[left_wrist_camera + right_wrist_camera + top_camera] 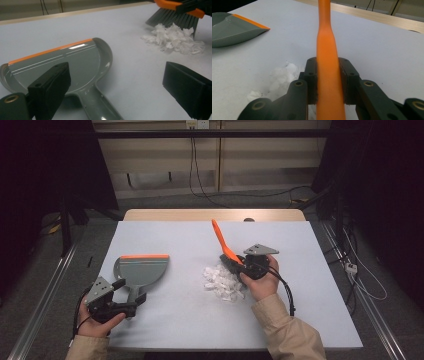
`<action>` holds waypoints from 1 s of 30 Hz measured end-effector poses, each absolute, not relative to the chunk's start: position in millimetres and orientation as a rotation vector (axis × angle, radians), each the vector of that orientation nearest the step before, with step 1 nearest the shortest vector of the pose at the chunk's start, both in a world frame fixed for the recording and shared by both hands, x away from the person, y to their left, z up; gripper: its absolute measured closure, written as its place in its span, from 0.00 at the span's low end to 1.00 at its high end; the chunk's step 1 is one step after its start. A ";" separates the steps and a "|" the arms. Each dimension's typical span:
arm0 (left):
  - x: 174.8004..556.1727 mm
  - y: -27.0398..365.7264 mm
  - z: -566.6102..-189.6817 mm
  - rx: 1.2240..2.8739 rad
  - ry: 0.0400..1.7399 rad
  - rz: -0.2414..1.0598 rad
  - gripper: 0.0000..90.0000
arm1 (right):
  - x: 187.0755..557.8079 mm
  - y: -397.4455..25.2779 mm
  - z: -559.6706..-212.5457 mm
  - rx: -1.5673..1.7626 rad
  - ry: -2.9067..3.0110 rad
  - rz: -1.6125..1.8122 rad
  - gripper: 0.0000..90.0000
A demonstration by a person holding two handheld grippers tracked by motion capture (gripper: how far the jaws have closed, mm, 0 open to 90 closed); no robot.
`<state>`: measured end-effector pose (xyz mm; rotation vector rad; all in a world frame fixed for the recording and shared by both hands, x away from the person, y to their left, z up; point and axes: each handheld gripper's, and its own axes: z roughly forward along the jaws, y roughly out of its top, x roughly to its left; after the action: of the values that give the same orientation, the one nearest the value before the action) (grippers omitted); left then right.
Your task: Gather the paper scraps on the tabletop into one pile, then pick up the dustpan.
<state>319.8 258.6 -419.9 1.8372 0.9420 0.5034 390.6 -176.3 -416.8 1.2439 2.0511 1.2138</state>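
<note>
At the near edge of the pale grey worktop [165,320], a person's two hands each hold a gripper. The left gripper [131,306], jaws spread wide with nothing between them, sits at the handle end of a grey dustpan [139,270] that lies flat on the worktop, its orange-edged lip turned to the far side; in the left gripper view the pan's handle runs up between the two black jaws without touching them. To the right, the right gripper [250,266] is clamped on the orange handle of a hand brush [224,246], the handle squeezed between both jaws in the right gripper view and slanting up and away. The brush's dark bristles meet the far edge of a small heap of white paper scraps [222,282], which lies between dustpan and right hand [262,282], well apart from the pan. Beyond the worktop's wooden far edge, black cables [197,175] hang down a pale wall.
</note>
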 end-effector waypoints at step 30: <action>318.2 266.1 -439.2 1.929 1.131 0.579 0.16 | 389.9 -192.7 -413.9 1.231 2.052 1.243 0.80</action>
<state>318.2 266.1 -439.2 1.9293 1.1310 0.5790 389.9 -192.7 -413.9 1.2309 2.0518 1.2427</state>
